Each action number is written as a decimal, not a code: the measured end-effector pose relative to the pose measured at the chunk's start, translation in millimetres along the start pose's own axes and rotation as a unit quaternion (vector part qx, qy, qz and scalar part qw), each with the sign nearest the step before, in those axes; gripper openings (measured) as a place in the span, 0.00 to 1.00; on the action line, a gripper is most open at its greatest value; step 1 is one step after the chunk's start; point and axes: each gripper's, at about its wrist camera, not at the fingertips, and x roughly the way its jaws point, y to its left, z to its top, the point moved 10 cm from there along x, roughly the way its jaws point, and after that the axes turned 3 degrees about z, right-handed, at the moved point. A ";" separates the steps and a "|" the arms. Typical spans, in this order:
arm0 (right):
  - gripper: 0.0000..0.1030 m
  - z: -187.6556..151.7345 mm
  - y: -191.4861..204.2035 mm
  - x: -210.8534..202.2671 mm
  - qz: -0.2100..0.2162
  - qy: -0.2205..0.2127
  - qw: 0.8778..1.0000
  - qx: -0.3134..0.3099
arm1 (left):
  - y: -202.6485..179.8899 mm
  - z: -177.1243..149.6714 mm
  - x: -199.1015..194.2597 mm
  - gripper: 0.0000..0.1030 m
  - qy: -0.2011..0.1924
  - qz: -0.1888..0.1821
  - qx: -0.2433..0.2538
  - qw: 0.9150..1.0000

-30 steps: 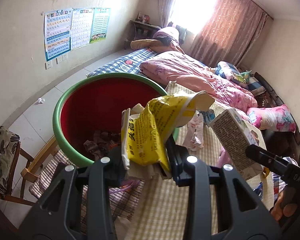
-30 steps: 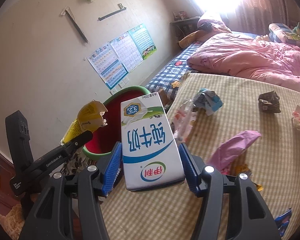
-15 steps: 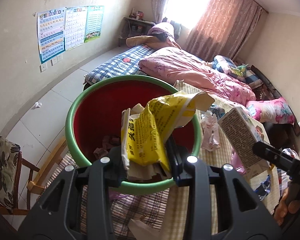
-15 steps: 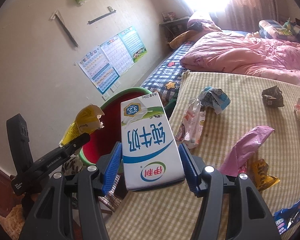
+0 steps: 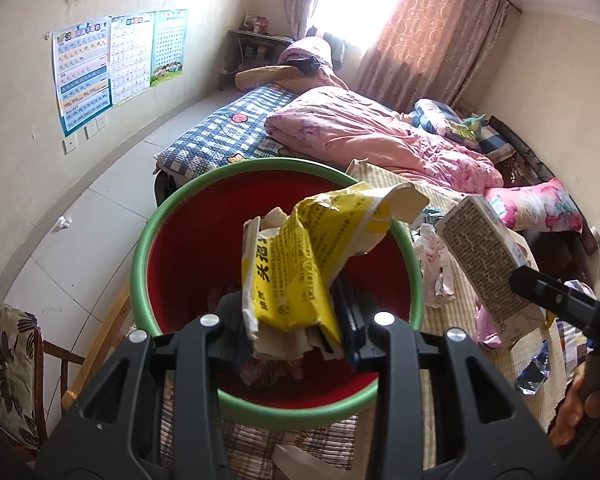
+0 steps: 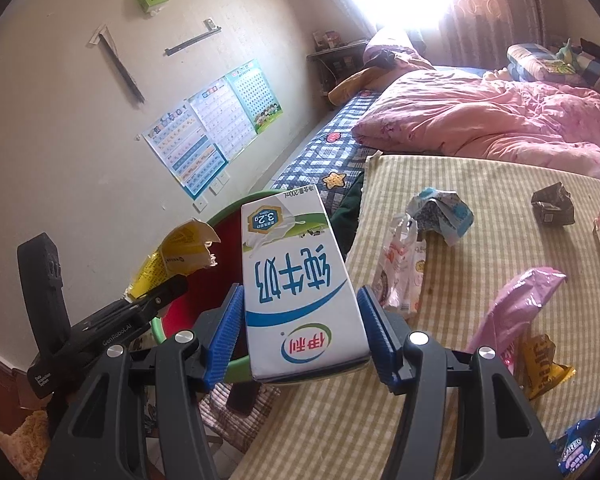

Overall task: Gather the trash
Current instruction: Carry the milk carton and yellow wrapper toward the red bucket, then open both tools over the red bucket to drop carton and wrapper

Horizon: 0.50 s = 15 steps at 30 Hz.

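Observation:
My left gripper (image 5: 290, 320) is shut on a crumpled yellow wrapper (image 5: 300, 264) and holds it right over the red basin with a green rim (image 5: 140, 264), where some trash lies at the bottom. In the right wrist view my right gripper (image 6: 302, 328) is shut on a white and blue milk carton (image 6: 296, 280), held beside the basin (image 6: 158, 326) at the mat's edge. The carton (image 5: 480, 256) also shows at the right of the left wrist view. The left gripper with the yellow wrapper (image 6: 172, 260) appears at the left of the right wrist view.
On the checked mat (image 6: 440, 360) lie a pink bag (image 6: 516, 308), a clear snack bag (image 6: 400, 272), a blue crumpled wrapper (image 6: 440, 212), a dark carton (image 6: 552, 204), a yellow packet (image 6: 544, 364) and a blue packet (image 6: 584, 444). A pink quilt (image 5: 372, 136) covers the bed. A patterned chair (image 5: 8, 368) stands at left.
Both grippers moved toward the basin with their loads. The yellow wrapper went from beside the rim to over the basin's inside; the carton came nearer the mat's edge.

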 end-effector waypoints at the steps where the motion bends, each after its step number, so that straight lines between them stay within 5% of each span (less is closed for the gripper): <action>1: 0.55 1.9 0.7 1.4 0.000 -0.001 1.000 0.000 | 0.7 -0.1 1.1 0.34 0.000 0.000 0.001 1.000; 15: 0.55 13.3 7.8 18.2 0.003 0.002 1.000 -0.004 | 6.3 0.9 16.3 0.34 0.015 0.001 0.012 1.000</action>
